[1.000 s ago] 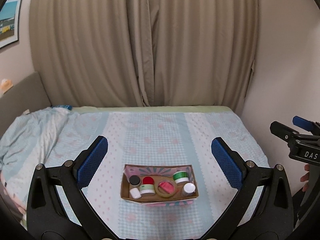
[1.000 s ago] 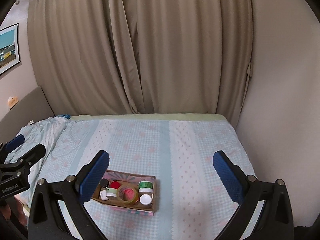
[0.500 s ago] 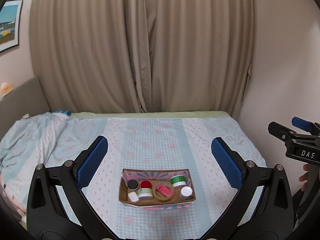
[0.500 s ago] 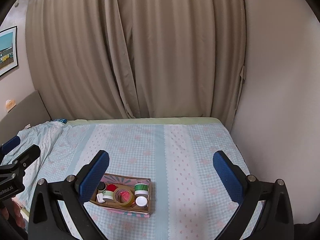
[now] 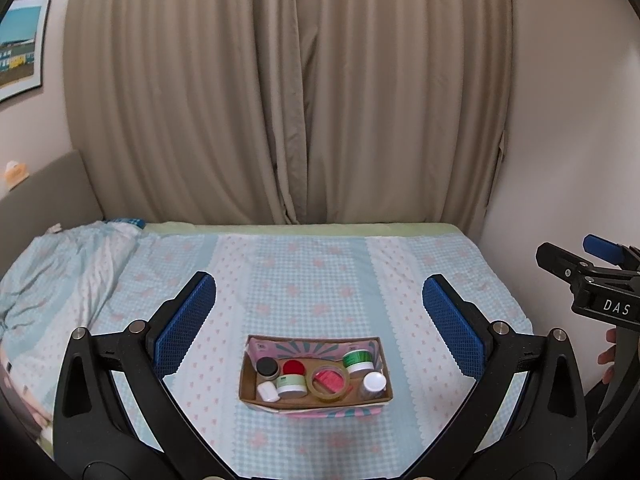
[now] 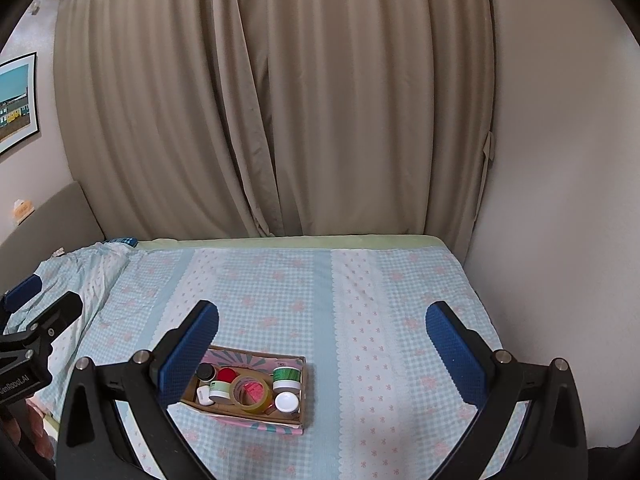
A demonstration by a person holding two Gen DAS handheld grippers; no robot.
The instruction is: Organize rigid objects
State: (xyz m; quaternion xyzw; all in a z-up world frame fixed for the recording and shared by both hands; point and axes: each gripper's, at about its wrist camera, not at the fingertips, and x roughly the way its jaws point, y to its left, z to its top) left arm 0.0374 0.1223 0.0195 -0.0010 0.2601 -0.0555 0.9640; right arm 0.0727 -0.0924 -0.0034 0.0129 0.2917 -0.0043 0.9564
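I have the cardboard box (image 5: pixel 316 398) sitting on the bed (image 5: pixel 312 280) near its front edge, a little left of centre in the right wrist view; inside it stand small jars, a tape roll (image 5: pixel 329 378) and a white-capped bottle (image 5: pixel 374 383), packed touching one another. I judge them light, stiff and smooth-sided; the lids look slippery, so I would pinch each jar across its body, low, and take the tape roll by its rim. The box looks thin and would likely flex if I lifted it by one wall; the soft bedding gives little support. My left hand-held gripper (image 5: pixel 320 324) is spread wide and empty; my right hand-held gripper (image 6: pixel 322 338) likewise. The left view shows the box square-on and the green-lidded jar (image 5: pixel 357 361) clearly; the right view shows the wall beside the bed.
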